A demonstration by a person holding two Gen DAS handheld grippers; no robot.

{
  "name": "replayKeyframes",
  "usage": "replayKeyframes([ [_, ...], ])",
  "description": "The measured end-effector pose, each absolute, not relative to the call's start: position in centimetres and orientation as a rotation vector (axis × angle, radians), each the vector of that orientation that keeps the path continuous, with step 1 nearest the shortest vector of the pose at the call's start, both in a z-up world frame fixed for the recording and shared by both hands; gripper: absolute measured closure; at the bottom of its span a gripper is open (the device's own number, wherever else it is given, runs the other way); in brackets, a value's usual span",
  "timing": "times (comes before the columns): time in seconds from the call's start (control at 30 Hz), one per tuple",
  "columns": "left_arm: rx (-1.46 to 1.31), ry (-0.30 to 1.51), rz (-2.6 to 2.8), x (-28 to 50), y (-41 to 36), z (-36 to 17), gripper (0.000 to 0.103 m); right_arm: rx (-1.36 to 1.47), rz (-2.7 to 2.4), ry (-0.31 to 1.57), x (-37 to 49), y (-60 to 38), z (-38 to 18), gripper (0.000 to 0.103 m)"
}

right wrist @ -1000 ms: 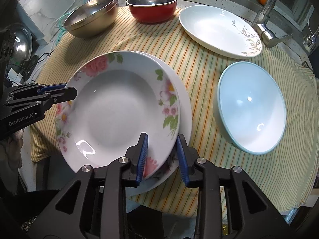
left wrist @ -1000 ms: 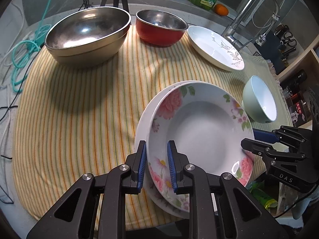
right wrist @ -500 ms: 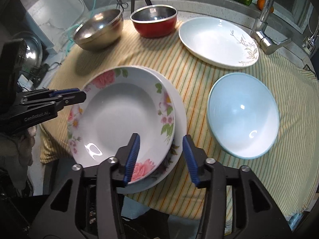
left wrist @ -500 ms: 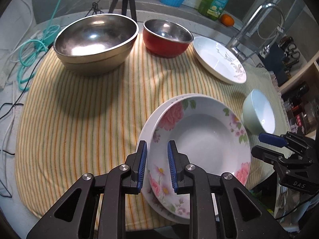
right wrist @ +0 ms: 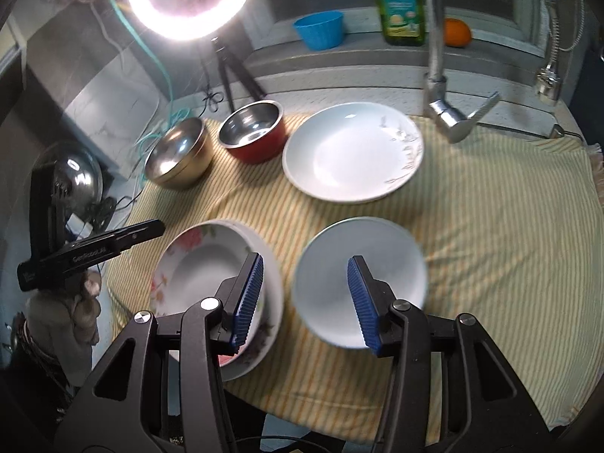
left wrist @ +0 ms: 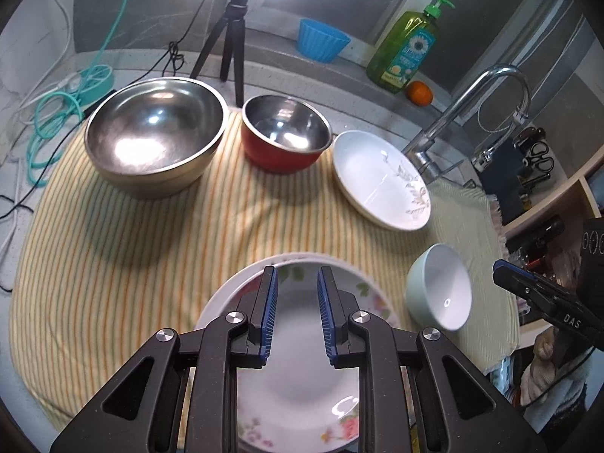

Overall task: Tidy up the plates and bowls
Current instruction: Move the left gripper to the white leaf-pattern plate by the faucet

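Note:
A floral plate (left wrist: 298,389) lies stacked on a white plate (left wrist: 222,298) at the near edge of the striped cloth; the stack also shows in the right wrist view (right wrist: 196,275). My left gripper (left wrist: 296,283) is open and empty above the stack. My right gripper (right wrist: 305,264) is open and empty, raised above the gap between the stack and a pale green bowl (right wrist: 358,275), also in the left view (left wrist: 439,290). A white leaf-pattern plate (left wrist: 379,177), a red bowl (left wrist: 285,136) and a large steel bowl (left wrist: 154,136) sit further back.
A yellow striped cloth (left wrist: 124,264) covers the counter. A faucet (left wrist: 472,113) stands at the back right. A soap bottle (left wrist: 407,45), a blue cup (left wrist: 322,39) and an orange (left wrist: 419,92) sit on the ledge. A tripod (left wrist: 232,37) and teal cable (left wrist: 56,113) are back left.
Both grippers let go of the floral plate's rim, opened, and lifted up and back. The floral plate now rests on the white plate.

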State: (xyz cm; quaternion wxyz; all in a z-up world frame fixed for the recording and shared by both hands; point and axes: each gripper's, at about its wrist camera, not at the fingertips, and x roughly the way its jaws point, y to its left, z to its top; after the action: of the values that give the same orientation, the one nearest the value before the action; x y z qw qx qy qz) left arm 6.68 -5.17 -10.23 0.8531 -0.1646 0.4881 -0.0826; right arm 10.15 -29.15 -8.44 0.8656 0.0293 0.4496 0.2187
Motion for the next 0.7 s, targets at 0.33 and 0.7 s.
replayKeyframes([
  [0.33, -0.330, 1.032, -0.266, 10.1, -6.4, -9.9, 0.083, 0.209, 0.373, 0.908, 13.7, -32.8, -7.4, 0.054],
  [0.7, -0.346, 1.078, -0.301, 13.2, -8.4, -11.5, 0.083, 0.204, 0.303, 0.959, 18.1, -34.5, -9.6, 0.054],
])
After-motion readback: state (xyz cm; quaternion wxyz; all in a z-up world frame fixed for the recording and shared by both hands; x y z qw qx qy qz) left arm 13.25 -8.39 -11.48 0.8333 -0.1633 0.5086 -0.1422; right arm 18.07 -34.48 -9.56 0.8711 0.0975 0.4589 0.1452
